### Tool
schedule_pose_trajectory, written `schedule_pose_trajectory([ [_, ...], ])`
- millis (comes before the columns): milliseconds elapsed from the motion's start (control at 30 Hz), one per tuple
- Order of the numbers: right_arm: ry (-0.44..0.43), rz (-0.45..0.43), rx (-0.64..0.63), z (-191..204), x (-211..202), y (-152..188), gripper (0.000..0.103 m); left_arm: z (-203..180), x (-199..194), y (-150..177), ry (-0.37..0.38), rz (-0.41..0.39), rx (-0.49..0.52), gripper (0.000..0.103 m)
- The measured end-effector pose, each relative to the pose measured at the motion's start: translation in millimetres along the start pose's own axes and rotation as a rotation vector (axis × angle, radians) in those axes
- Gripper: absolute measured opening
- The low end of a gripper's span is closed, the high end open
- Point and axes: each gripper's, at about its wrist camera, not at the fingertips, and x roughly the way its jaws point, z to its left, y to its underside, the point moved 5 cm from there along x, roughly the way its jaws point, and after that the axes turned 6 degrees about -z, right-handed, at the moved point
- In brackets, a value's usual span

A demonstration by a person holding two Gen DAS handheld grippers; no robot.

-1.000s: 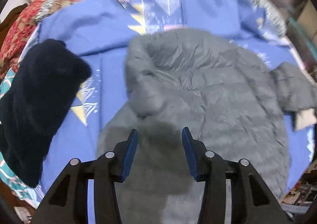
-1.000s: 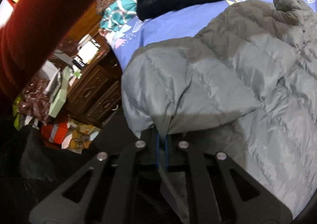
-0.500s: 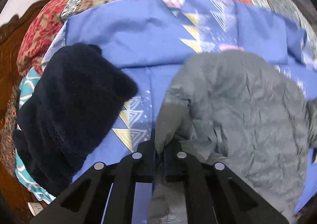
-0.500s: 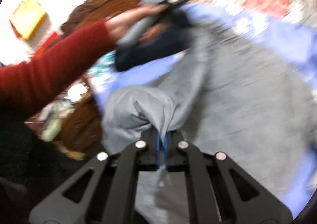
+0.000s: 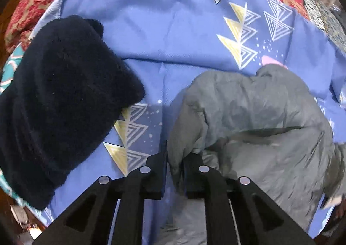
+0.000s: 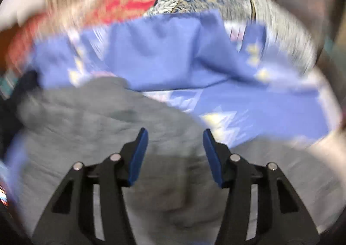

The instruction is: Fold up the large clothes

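A grey puffer jacket [image 5: 259, 126] lies crumpled on the blue patterned bed sheet [image 5: 151, 28]. My left gripper [image 5: 175, 158] points steeply down at the jacket's left edge. A fold of the grey fabric fills the narrow gap between its fingers, and the jaws are opening. In the blurred right wrist view the same jacket [image 6: 97, 126] spreads below my right gripper [image 6: 175, 136]. Its blue pads [image 6: 138, 154] stand well apart as the jaws are opening, with nothing between them.
A dark navy fleece garment [image 5: 60, 97] lies bundled on the sheet just left of the jacket. A red and patterned quilt [image 5: 32, 2] borders the sheet at the far side. In the right wrist view, blue sheet [image 6: 162, 54] stretches beyond the jacket.
My left gripper shut on the jacket's edge and drew it left, then its jaws loosened slightly. My right gripper swung across fast with a fold, then let it go and opened.
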Motion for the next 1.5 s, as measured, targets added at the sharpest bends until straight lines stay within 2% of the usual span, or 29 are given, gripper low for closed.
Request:
schedule_pose_trajectory([
  [67, -0.073, -0.004, -0.004, 8, 2, 20, 0.051, 15, 0, 4, 0.070, 0.018, -0.005, 0.039],
  [167, -0.147, 0.053, -0.032, 25, 26, 46, 0.051, 37, -13, 1, 0.205, 0.026, -0.022, 0.044],
  [200, -0.129, 0.070, -0.048, 31, 34, 55, 0.051, 42, -17, -1, 0.224, 0.021, -0.036, 0.049],
  [267, 0.009, 0.162, -0.082, 26, 69, 70, 0.051, 53, -22, -7, 0.243, 0.020, -0.072, 0.057],
  [300, 0.047, 0.204, -0.076, 21, 86, 77, 0.051, 59, -24, -10, 0.250, 0.021, -0.091, 0.060],
  [367, 0.074, 0.169, -0.063, 19, 95, 74, 0.052, 69, -27, -14, 0.263, 0.014, -0.132, 0.062],
  [433, 0.103, 0.171, -0.062, 23, 95, 72, 0.052, 89, -35, -18, 0.293, -0.008, -0.227, 0.062],
  [500, 0.107, 0.162, -0.077, 28, 89, 71, 0.053, 109, -50, -19, 0.330, -0.062, -0.329, 0.062],
  [533, 0.093, 0.144, -0.064, 28, 79, 68, 0.053, 112, -61, -18, 0.347, -0.108, -0.348, 0.062],
  [567, 0.069, 0.114, -0.034, 28, 65, 66, 0.053, 109, -71, -15, 0.359, -0.141, -0.338, 0.062],
  [667, -0.056, -0.008, 0.100, 14, 14, 62, 0.053, 59, -106, -5, 0.402, -0.243, -0.150, 0.062],
  [767, -0.156, -0.146, 0.278, -23, -49, 72, 0.057, -12, -109, 17, 0.371, -0.301, 0.081, 0.062],
  [833, -0.167, -0.232, 0.404, -62, -91, 88, 0.062, -46, -94, 26, 0.360, -0.299, 0.164, 0.062],
  [900, -0.157, -0.295, 0.517, -101, -121, 103, 0.063, -75, -62, 35, 0.339, -0.258, 0.198, 0.062],
  [967, -0.112, -0.372, 0.641, -146, -156, 123, 0.064, -88, -26, 41, 0.297, -0.205, 0.203, 0.062],
  [1033, -0.050, -0.423, 0.740, -184, -181, 139, 0.065, -91, 23, 47, 0.187, -0.117, 0.183, 0.062],
  [1100, -0.011, -0.449, 0.847, -225, -189, 149, 0.065, -89, 64, 55, 0.073, -0.049, 0.163, 0.062],
  [1167, -0.023, -0.474, 0.935, -251, -186, 149, 0.065, -91, 68, 55, 0.023, -0.083, 0.168, 0.062],
  [1233, -0.093, -0.483, 1.008, -265, -172, 139, 0.065, -96, 59, 55, -0.021, -0.075, 0.171, 0.062],
  [1300, -0.149, -0.499, 1.041, -267, -162, 125, 0.065, -98, 43, 58, 0.003, -0.057, 0.166, 0.062],
  [1333, -0.186, -0.509, 1.058, -267, -156, 115, 0.065, -97, 31, 60, 0.038, -0.063, 0.153, 0.062],
  [1400, -0.193, -0.502, 1.078, -271, -149, 104, 0.064, -90, 4, 64, 0.119, -0.080, 0.125, 0.062],
  [1433, -0.186, -0.496, 1.073, -273, -145, 97, 0.059, -83, -11, 67, 0.163, -0.092, 0.106, 0.062],
  [1500, -0.149, -0.474, 1.005, -269, -144, 77, 0.008, -66, -39, 73, 0.230, -0.123, 0.072, 0.062],
])
